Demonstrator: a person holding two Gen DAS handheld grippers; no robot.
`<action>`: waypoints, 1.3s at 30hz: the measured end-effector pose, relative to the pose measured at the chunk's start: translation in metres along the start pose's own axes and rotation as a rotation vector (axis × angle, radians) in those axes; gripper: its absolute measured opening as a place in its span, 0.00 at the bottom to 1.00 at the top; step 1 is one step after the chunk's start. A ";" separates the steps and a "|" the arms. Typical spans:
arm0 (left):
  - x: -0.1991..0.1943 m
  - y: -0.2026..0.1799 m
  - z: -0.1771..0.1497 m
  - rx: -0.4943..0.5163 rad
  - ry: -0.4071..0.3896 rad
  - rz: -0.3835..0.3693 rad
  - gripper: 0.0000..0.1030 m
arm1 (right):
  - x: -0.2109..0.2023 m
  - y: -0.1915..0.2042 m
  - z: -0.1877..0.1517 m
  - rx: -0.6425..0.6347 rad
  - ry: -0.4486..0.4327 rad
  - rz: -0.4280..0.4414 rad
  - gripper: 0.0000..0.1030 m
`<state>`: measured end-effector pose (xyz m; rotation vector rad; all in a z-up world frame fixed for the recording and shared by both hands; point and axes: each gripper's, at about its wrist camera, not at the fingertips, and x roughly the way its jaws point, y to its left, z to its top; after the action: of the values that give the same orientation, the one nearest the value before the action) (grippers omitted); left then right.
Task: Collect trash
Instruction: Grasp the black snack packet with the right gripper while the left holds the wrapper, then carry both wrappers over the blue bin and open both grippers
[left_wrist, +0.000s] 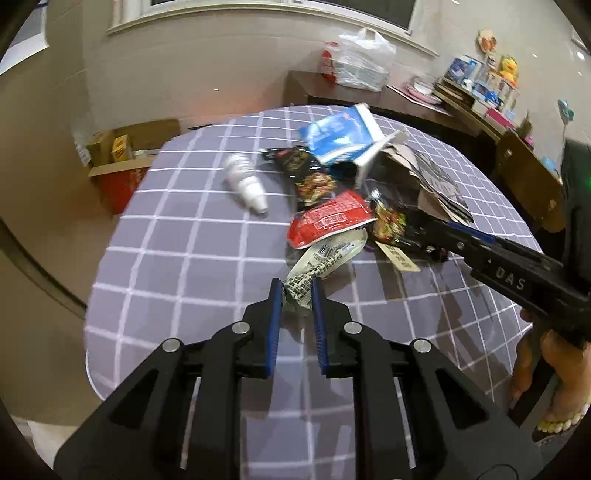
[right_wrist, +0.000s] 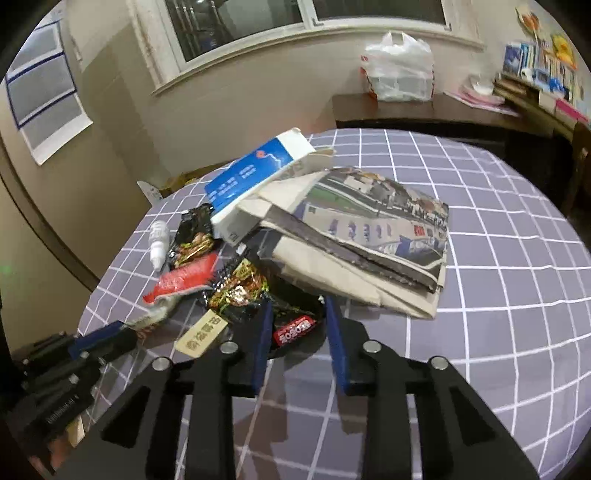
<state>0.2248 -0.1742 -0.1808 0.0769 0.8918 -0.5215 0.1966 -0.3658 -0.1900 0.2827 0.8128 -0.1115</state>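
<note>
Left wrist view: the left gripper (left_wrist: 297, 291) is closed on the near end of a crumpled white printed wrapper (left_wrist: 320, 263), which is pinched between the blue pads (left_wrist: 275, 295) at the near edge of the trash pile on the grey checked tablecloth (left_wrist: 177, 258). The far end of that wrapper is tucked under a red sachet (left_wrist: 330, 218), so a slow, low pull toward the table edge is advised, lest the sachet be dragged along.

In the right wrist view, the right gripper (right_wrist: 297, 314) is seen partly closed around the tail of a black snack wrapper (right_wrist: 284, 317) with a red label; whether the pads truly press on it cannot be told, and the grip is best confirmed before any lift. A folded newspaper (right_wrist: 369, 236) and a blue-and-white carton (right_wrist: 258, 177) are stacked just behind and partly over the black foil, so the wrapper should be drawn out toward the camera rather than upward. A small white bottle (right_wrist: 158, 240) lies apart at the left and is likely to roll if nudged. A tan paper tag (right_wrist: 201, 332) lies between the two grippers and is left for a later pass.
</note>
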 end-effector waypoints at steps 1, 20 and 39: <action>-0.006 0.004 -0.002 -0.017 -0.008 -0.001 0.16 | -0.004 0.003 -0.003 -0.010 -0.012 -0.005 0.26; -0.108 0.065 -0.027 -0.147 -0.192 0.005 0.15 | -0.087 0.110 -0.009 -0.189 -0.240 0.021 0.25; -0.152 0.306 -0.116 -0.498 -0.129 0.401 0.15 | 0.015 0.362 -0.053 -0.415 -0.038 0.364 0.27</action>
<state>0.2053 0.1862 -0.1841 -0.2265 0.8310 0.0761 0.2442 -0.0038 -0.1611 0.0322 0.7157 0.3893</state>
